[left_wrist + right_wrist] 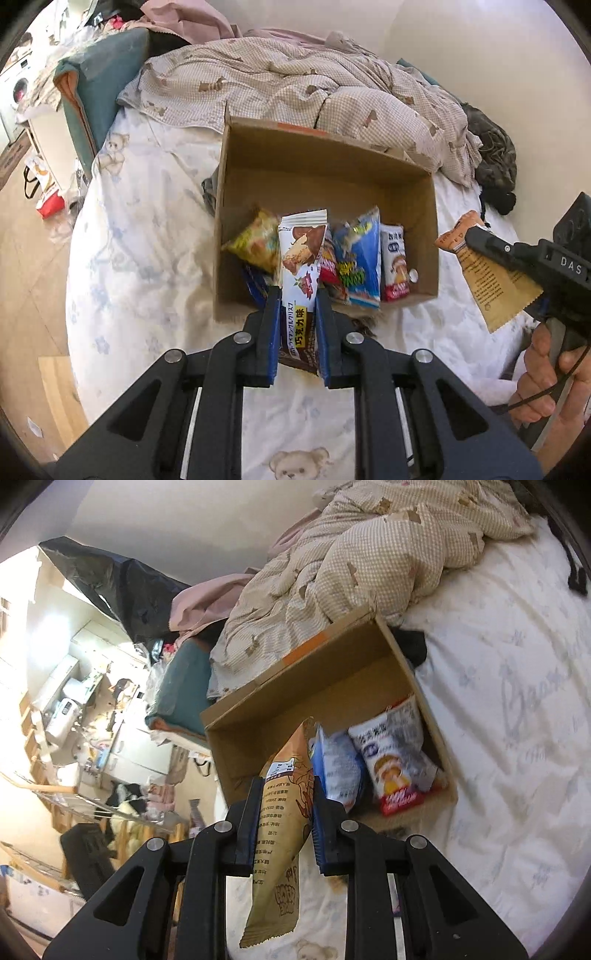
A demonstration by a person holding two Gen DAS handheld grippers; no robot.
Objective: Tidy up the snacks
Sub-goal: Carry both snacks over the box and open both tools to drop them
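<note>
From my left wrist, my left claw (297, 295) is clamped on a chocolate wafer packet (301, 254), held over the near edge of the cardboard box (325, 162) on the bed (147, 221). Inside stand a yellow bag (256, 242), a blue bag (360, 258) and a white-and-red bag (395, 266).

From my right wrist, my right claw (283, 788) pinches a brown snack packet (284, 812) before the same box.

Your left gripper (297, 295) is matte black with blue finger pads and silver pivot screws. Your right gripper (284, 786) matches it, lettered "DAS", a thin black cable crossing your bare right hand (546, 376).
</note>
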